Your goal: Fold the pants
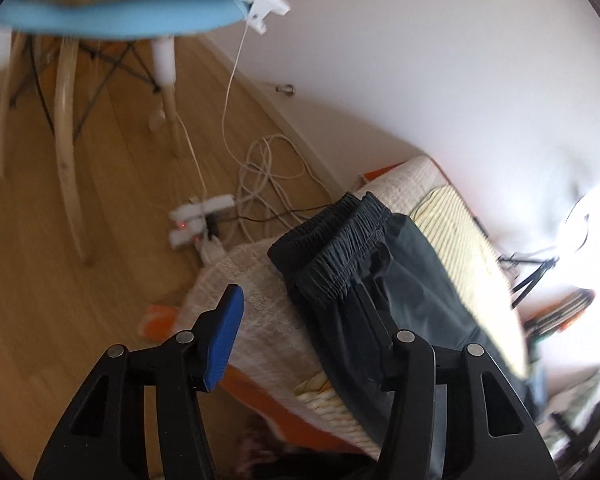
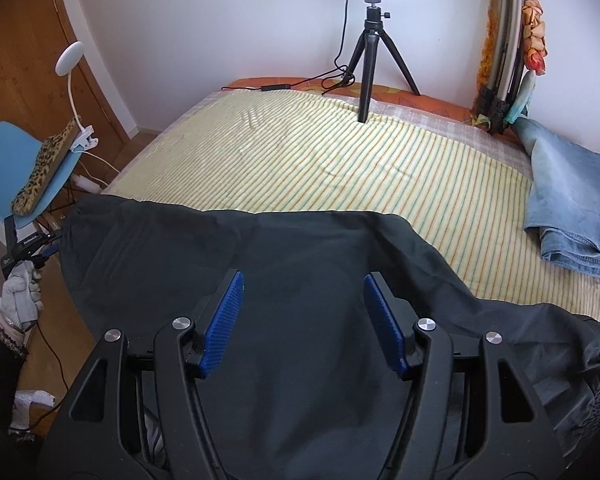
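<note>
Right wrist view: your right gripper (image 2: pixel 302 322) hovers open over the pants (image 2: pixel 284 264), spread along the bed's (image 2: pixel 300 152) near edge for folding. Left gripper (image 1: pixel 300 320) open beside the waistband (image 1: pixel 340 232), nothing gripped.

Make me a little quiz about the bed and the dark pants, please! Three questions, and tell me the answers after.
1. True or false: the right gripper has its blue pads squeezed tight on the dark pants.
2. What stands at the far end of the bed? A) a ring light on a tripod B) a fish tank C) a bicycle
3. Fill in: the folded blue jeans lie on the bed's ____ side in the right wrist view.

Key: 1 false, the pads stand apart above the cloth. 2 A. 3 right.
</note>
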Tool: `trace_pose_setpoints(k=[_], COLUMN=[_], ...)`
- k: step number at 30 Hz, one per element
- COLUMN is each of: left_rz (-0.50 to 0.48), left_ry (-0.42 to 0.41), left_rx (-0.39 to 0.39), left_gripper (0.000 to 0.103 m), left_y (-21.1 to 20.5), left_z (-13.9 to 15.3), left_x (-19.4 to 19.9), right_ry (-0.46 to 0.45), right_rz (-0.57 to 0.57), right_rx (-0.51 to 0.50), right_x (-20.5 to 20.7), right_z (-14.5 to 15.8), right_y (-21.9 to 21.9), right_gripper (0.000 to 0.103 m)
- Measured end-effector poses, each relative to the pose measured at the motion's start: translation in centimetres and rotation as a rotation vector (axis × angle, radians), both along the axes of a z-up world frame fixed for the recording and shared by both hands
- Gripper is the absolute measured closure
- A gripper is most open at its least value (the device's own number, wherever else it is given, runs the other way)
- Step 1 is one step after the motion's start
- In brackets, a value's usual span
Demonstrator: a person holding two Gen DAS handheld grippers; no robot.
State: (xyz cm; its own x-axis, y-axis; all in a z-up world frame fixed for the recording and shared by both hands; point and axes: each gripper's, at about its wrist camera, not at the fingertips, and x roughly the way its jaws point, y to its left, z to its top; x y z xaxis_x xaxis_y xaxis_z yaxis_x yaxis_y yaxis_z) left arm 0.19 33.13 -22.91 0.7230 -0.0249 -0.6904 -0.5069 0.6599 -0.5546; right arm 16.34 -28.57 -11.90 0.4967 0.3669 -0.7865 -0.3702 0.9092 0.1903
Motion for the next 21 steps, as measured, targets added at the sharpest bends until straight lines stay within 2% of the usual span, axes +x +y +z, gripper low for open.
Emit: trace_pose_setpoints(k=[2,4,8,9,10,12,21], left_rz=[0.011,0.012,0.008,0.003,-0.002,0.007,0.044], left_ry=[-0.003,-0.009,-0.023,-0.015,-0.009,0.006,-0.014], left_rx=[-0.033,-0.025,0.017,0.037,0.058,0.098,0.046], left_gripper=[0.05,0.05,0.053,0.055,0.063,0.063,0.063], left_y=[0.3,0.1,-1.0,-1.4,-1.7,-2.2,-1.1], left_z=[-0.6,-0.7,-0.1,0.1,0.2,0.4,-0.3], left_x=[0.3,0.7,1.6,1.9,2.3,2.7,2.5], right_ry=[0.0,-0.002,-0.008,-0.007,-0.007,-0.01,-0.007], right_rz=[0.006,0.014,0.017,0.015,0.012,0.014,0.041], right_rx=[0.009,0.011,0.004,0.008,0.011,0.015,-0.011], right_x=[-0.4,-0.8,-1.3,-1.3,-1.3,-1.3,-1.8], right_z=[0.1,0.3,0.5,0.6,0.7,0.8,0.6], right_y=[0.3,0.6,0.9,0.9,1.0,1.1,2.0], right_gripper=[0.038,0.038,0.038,0.038,0.038,0.038,0.038])
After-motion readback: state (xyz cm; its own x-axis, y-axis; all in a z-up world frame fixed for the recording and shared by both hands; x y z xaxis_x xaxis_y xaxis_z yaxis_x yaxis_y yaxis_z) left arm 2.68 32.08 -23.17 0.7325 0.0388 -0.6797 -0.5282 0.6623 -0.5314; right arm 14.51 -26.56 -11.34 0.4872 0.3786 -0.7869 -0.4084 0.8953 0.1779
